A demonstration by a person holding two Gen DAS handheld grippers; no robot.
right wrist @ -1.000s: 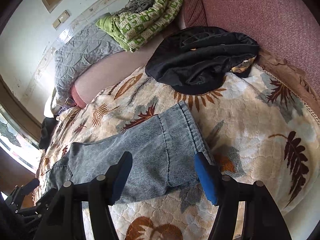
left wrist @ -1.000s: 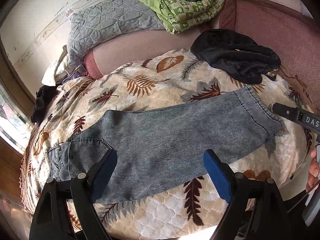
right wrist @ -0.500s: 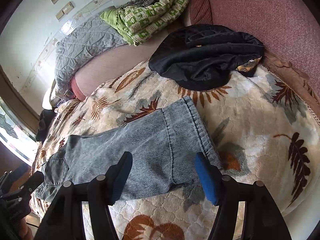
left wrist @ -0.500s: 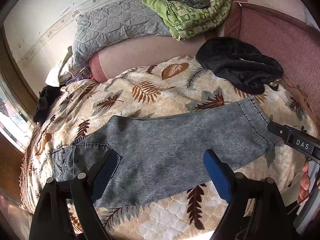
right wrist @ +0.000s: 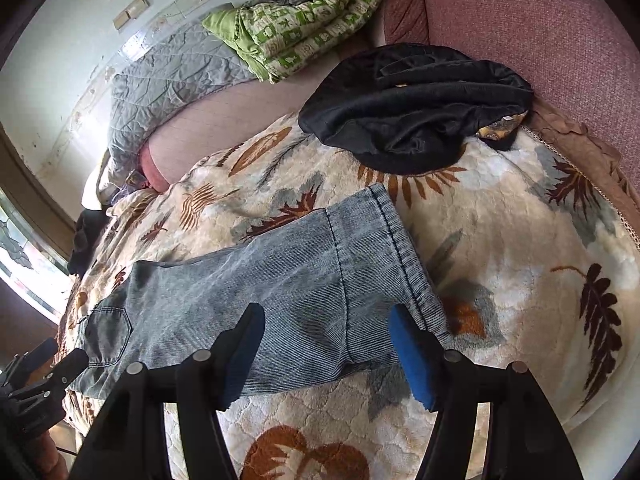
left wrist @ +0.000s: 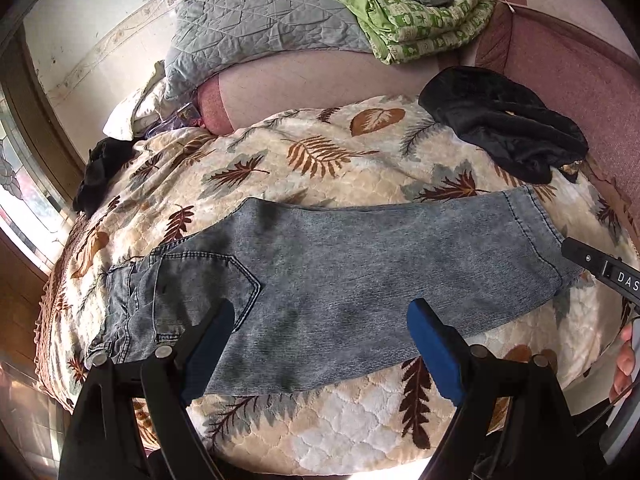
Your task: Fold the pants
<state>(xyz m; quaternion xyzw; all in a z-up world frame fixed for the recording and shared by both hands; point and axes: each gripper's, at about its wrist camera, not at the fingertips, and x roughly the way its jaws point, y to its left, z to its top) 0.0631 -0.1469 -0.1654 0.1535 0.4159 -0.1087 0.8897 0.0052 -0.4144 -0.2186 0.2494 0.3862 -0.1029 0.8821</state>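
Grey-blue jeans [left wrist: 340, 272] lie flat along a leaf-print blanket, folded lengthwise, waist and back pocket at the left, hem at the right. My left gripper [left wrist: 320, 328] is open and empty, hovering above the thigh part near the front edge. My right gripper [right wrist: 326, 338] is open and empty above the leg end of the jeans [right wrist: 280, 280], close to the hem. The right gripper's tip also shows at the right edge of the left wrist view [left wrist: 600, 266]. The left gripper shows at the lower left of the right wrist view [right wrist: 36, 376].
The leaf-print blanket [left wrist: 320, 160] covers the bed. A black garment [left wrist: 504, 124] lies behind the hem, near the red-brown headboard [right wrist: 540, 20]. A grey quilt [left wrist: 260, 28] and a folded green blanket [left wrist: 416, 12] sit at the back. A small dark cloth [left wrist: 100, 168] lies at the left by the window.
Both grippers have drawn back and slightly up from the jeans, so more of the bed shows. Both stay open. The jeans have not moved.
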